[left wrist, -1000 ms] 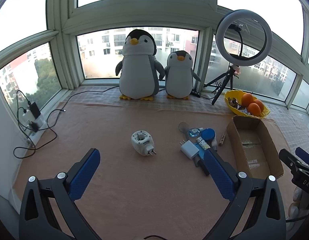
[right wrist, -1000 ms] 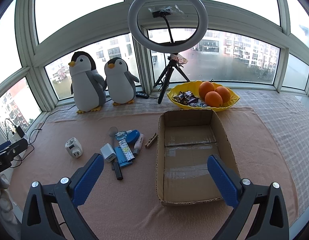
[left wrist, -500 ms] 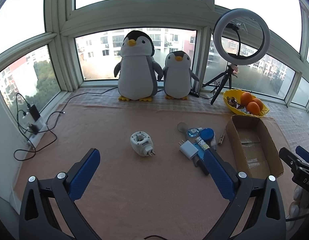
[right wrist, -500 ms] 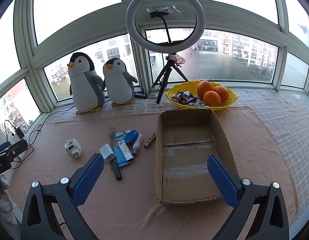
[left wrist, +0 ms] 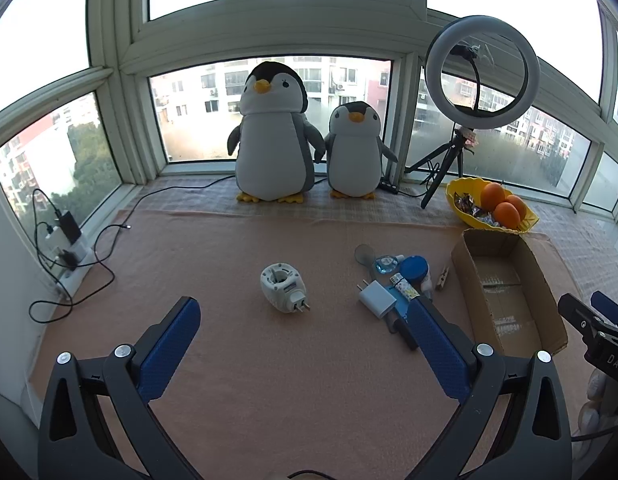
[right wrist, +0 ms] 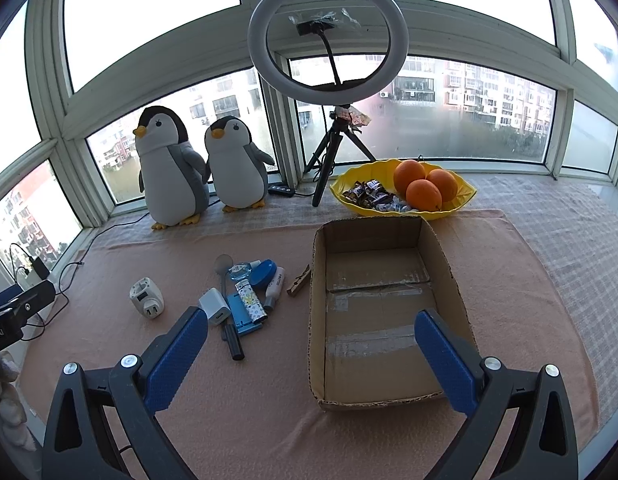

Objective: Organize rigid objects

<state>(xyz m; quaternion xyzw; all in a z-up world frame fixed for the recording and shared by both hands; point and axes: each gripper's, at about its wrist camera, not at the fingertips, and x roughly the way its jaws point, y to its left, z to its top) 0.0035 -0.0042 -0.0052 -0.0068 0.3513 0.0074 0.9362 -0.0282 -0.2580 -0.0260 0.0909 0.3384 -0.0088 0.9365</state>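
Left wrist view: the left gripper (left wrist: 303, 312) hangs above the pink mat (left wrist: 237, 360) with its 2 blue fingers (left wrist: 169, 346) spread wide and nothing between them. Ahead of it a white adapter (left wrist: 284, 287) lies alone on the mat, prongs toward the camera. To its right sits a cluster: a white charger (left wrist: 376, 300), a blue case (left wrist: 414, 267), a patterned lighter (left wrist: 405, 287) and a clothespin (left wrist: 442, 278).

Right wrist view: the right gripper (right wrist: 311, 350) is likewise wide apart and holds nothing, poised over the near end of the cardboard box (right wrist: 315, 280), which looks empty. The cluster lies just left of the box, with a black pen (right wrist: 233, 342) at its near edge. Behind the box stand a yellow bowl (right wrist: 465, 192) with 3 oranges (right wrist: 424, 194), a ring light (right wrist: 328, 34) and 2 penguins (right wrist: 171, 172).
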